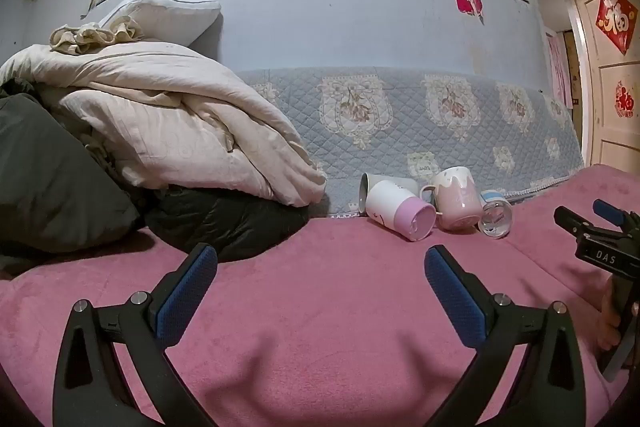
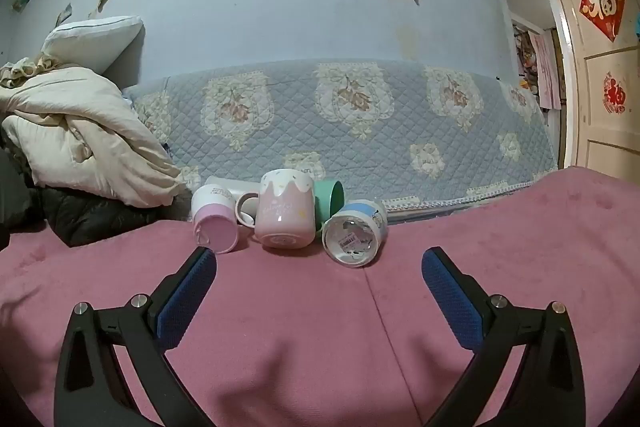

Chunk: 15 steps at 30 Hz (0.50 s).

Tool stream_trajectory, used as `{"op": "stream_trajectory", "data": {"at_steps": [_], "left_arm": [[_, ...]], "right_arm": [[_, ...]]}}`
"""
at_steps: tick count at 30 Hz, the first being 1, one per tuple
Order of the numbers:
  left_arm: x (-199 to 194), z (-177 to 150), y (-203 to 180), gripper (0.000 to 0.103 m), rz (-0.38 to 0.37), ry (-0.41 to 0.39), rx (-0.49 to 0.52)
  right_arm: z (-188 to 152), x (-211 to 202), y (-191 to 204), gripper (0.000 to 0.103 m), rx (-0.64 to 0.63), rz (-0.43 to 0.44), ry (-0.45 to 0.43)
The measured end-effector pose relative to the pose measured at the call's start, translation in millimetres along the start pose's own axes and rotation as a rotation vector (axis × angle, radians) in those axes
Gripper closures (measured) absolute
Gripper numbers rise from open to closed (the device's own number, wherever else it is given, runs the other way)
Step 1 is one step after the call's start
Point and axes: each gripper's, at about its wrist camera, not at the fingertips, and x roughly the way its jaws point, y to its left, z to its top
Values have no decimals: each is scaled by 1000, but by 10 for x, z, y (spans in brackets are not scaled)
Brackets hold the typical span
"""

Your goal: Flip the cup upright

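Observation:
Several cups lie tipped over on the pink bedspread [image 2: 304,327] against a quilted blue cover. A white cup with a pink base [image 2: 214,223] [image 1: 400,213] lies on its side. A pink mug with a white drip pattern [image 2: 284,217] [image 1: 456,203] rests beside it. A clear glass with a blue band [image 2: 356,235] [image 1: 495,215] lies with its base toward me. A green cup [image 2: 330,197] sits behind. My right gripper [image 2: 319,267] is open and empty, just short of the cups. My left gripper [image 1: 320,267] is open and empty, further back and left.
A pile of beige bedding [image 1: 160,123] and a black jacket [image 1: 224,223] lie at the left. The quilted blue cover [image 2: 360,131] stands behind the cups. The right gripper's body [image 1: 604,247] shows at the right edge of the left wrist view. A door [image 2: 600,87] stands at the right.

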Motion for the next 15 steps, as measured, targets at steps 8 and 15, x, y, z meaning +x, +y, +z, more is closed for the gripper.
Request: {"op": "stream_trajectory", "data": {"at_steps": [8, 15], "left_arm": [[2, 0, 0, 0, 0, 4, 0], [1, 0, -1, 0, 0, 4, 1]], "right_arm": [[0, 4, -28, 0, -2, -2, 8], [0, 3, 3, 0, -13, -4, 9]]}}
